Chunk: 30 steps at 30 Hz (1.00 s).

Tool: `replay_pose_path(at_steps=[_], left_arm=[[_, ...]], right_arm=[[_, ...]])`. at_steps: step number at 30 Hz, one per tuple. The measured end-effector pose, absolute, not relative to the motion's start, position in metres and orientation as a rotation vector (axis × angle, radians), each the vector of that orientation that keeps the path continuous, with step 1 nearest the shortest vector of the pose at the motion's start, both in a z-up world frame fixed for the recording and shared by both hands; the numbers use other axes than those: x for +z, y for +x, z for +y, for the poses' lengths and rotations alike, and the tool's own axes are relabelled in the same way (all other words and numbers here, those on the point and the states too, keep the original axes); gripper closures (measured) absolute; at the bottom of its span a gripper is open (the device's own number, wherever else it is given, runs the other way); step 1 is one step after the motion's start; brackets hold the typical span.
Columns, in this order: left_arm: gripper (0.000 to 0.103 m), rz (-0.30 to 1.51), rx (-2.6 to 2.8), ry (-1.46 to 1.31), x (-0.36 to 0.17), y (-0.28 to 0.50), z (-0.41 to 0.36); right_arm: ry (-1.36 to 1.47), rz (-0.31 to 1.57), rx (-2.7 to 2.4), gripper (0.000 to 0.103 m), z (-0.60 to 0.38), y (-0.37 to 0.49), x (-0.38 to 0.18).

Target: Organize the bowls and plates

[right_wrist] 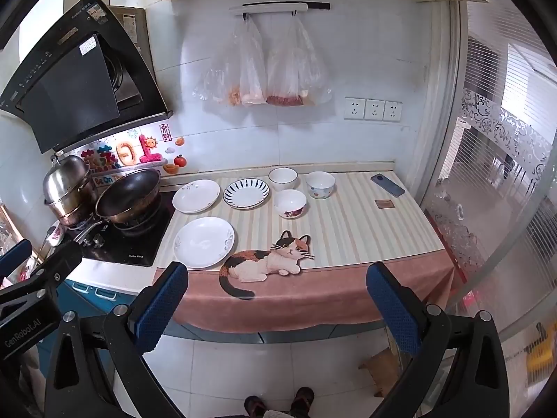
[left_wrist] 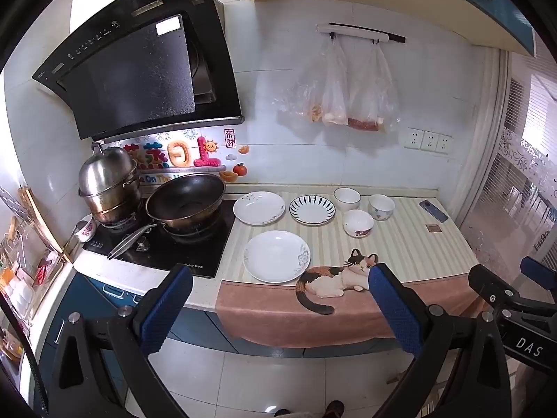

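Behind the cat [right_wrist: 268,261] on the desk [right_wrist: 365,230], three plates [right_wrist: 203,242] and three bowls [right_wrist: 290,203] are laid; both left tongs [left_wrist: 278,299] and right tongs [right_wrist: 276,296] are held spread, empty.

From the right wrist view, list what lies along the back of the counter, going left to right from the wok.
wok → white plate → striped plate → plain white bowl → patterned bowl → phone
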<state>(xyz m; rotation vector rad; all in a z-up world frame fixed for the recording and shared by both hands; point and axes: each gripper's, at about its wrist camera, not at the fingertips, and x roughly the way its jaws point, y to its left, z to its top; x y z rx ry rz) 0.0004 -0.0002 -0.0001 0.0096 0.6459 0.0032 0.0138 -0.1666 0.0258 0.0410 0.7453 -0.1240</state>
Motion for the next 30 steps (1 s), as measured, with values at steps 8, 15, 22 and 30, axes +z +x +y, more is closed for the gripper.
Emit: replay_pose_path(at_steps=[8,15,22,30], left_arm=[[0.0,0.644,0.004,0.01,0.0,0.0,0.0],[0.0,0.643,0.005,0.006,0.0,0.0,0.0],[0.0,0.643,0.004,0.005,-0.002,0.004,-0.001],[0.0,0.64,0.006,0.007,0.0,0.007,-0.001]], right_arm=[[0.05,0.74,-0.121,0.0,-0.163,0.011,0.031],[0.049,0.739,-0.121,0.0,-0.162,0.013,0.031],[0.049,0.733,-0.123,0.0,-0.161,0.016,0.036],[0.049,0.738,-0.122,0.0,-0.162,0.017,0.036]])
